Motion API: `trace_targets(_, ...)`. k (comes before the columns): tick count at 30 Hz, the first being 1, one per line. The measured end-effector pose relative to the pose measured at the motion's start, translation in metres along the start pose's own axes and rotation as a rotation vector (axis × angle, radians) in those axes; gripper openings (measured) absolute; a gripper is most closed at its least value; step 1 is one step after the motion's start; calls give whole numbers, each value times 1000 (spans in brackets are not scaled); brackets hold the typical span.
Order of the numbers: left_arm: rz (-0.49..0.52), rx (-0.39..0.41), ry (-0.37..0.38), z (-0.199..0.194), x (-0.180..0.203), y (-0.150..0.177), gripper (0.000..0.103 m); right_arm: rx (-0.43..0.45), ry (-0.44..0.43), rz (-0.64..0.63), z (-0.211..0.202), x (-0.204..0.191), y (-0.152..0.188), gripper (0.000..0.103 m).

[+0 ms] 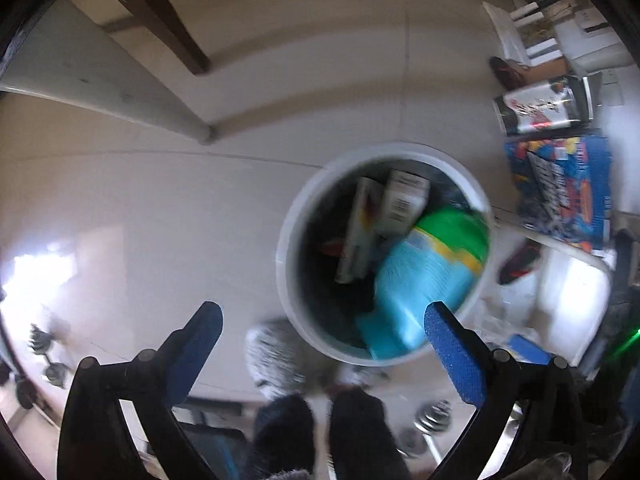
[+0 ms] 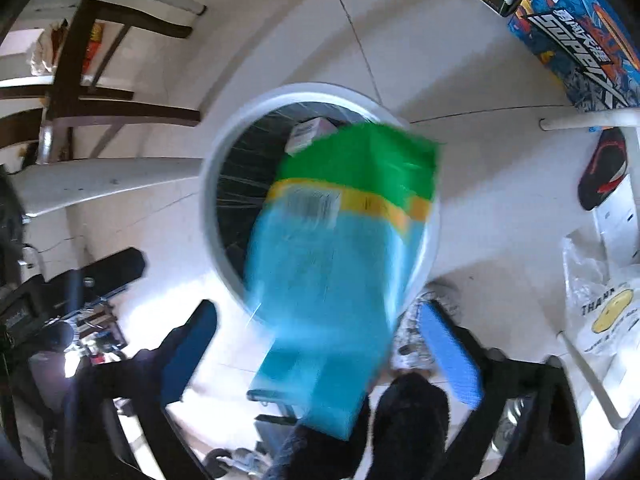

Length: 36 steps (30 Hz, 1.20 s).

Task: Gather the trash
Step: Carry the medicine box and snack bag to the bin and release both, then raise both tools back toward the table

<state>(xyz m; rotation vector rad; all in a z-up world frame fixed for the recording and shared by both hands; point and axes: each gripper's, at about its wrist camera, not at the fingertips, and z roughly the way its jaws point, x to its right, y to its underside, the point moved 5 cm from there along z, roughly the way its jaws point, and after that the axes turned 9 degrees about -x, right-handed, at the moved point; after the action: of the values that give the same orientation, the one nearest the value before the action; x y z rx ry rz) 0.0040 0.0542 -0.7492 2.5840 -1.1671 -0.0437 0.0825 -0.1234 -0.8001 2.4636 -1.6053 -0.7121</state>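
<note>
White rim on round bin, dark liner inside. Teal box with green top and yellow band between (print blurred). Pale cartons in bin, white and grey with barcode stripes. Blue textured pads on black left gripper and black right gripper. Off-white tiled floor with thin dark joints. Blue comic-print carton, orange, black and white lettering. Dark brown chair legs. White bag with yellow round motif.
</note>
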Motion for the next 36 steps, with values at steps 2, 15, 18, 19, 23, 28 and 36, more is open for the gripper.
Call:
trace_targets(2, 0, 15, -19, -5, -5, 4, 103, 10, 35, -9, -4, 3, 2, 103)
trace_targets(15, 1, 46, -57, -61, 4, 49, 103, 104, 293, -21, -74, -15, 24, 103)
trace_targets(18, 9, 54, -55, -82, 8, 63, 103, 118, 303, -31, -98, -25, 36, 103)
trace_targets(19, 13, 57, -50, -92, 9, 69, 103, 121, 304, -36, -105, -28, 40, 103)
trace_targets(23, 19, 68, -41, -122, 15, 91, 103, 139, 307, -49, -138, -42, 62, 103)
trace_targets(28, 33, 81, -38, -169, 21, 124, 103, 161, 304, -53, -186, -60, 97, 103)
trace_targets(36, 82, 107, -34, -248, 25, 174, 103, 196, 285, -74, -276, -95, 164, 103)
